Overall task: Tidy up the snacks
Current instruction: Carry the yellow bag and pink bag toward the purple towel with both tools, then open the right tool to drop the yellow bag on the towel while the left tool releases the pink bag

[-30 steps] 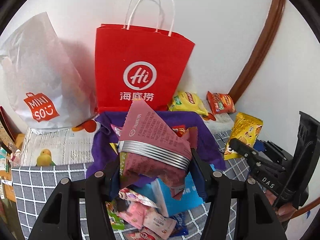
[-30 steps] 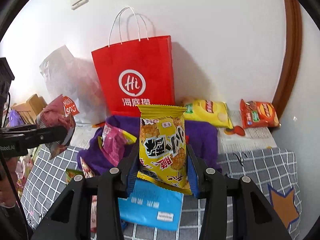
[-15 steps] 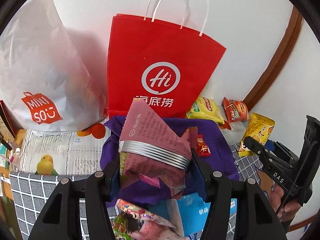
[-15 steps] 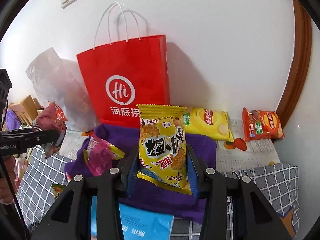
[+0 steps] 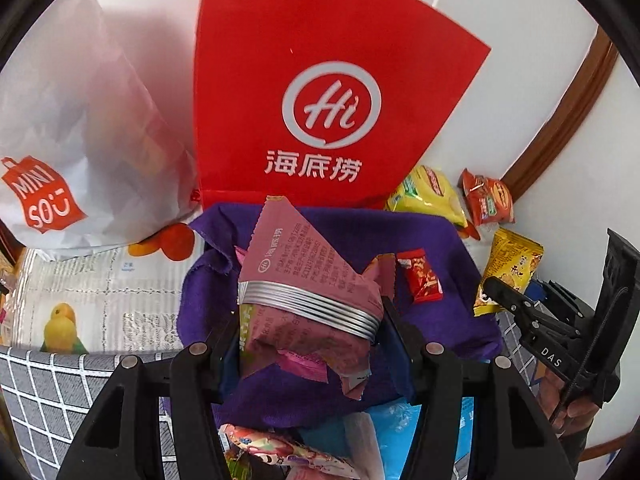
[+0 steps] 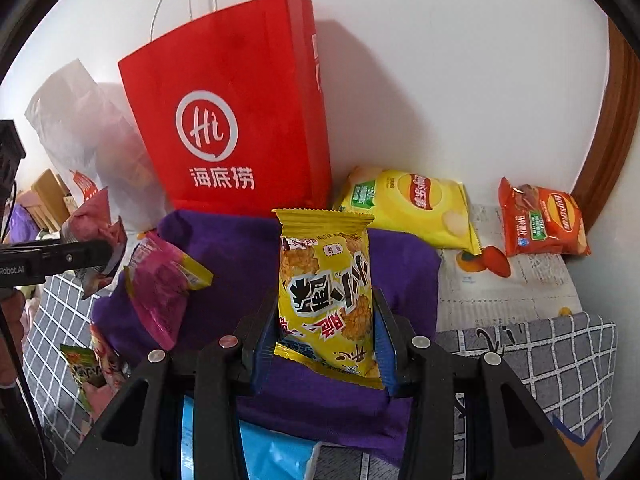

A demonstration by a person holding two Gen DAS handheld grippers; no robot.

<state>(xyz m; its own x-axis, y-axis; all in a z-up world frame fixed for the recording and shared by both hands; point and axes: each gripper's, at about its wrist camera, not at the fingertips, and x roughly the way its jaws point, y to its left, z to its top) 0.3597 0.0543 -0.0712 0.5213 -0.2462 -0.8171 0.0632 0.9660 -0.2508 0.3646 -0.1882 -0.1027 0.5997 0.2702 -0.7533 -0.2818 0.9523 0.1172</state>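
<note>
Left gripper (image 5: 308,336) is clamped on a crumpled pink snack packet (image 5: 304,300), right gripper (image 6: 324,332) pinching a yellow snack pack (image 6: 326,292), both held above the purple cloth (image 6: 236,248) w/ the red Haidilao bag (image 5: 320,92) right behind.

Home room: grid-check bedding (image 6: 560,344) under the tool, red shopping bag (image 6: 240,120) ahead against white wall, wooden door trim (image 6: 616,120) right.
</note>
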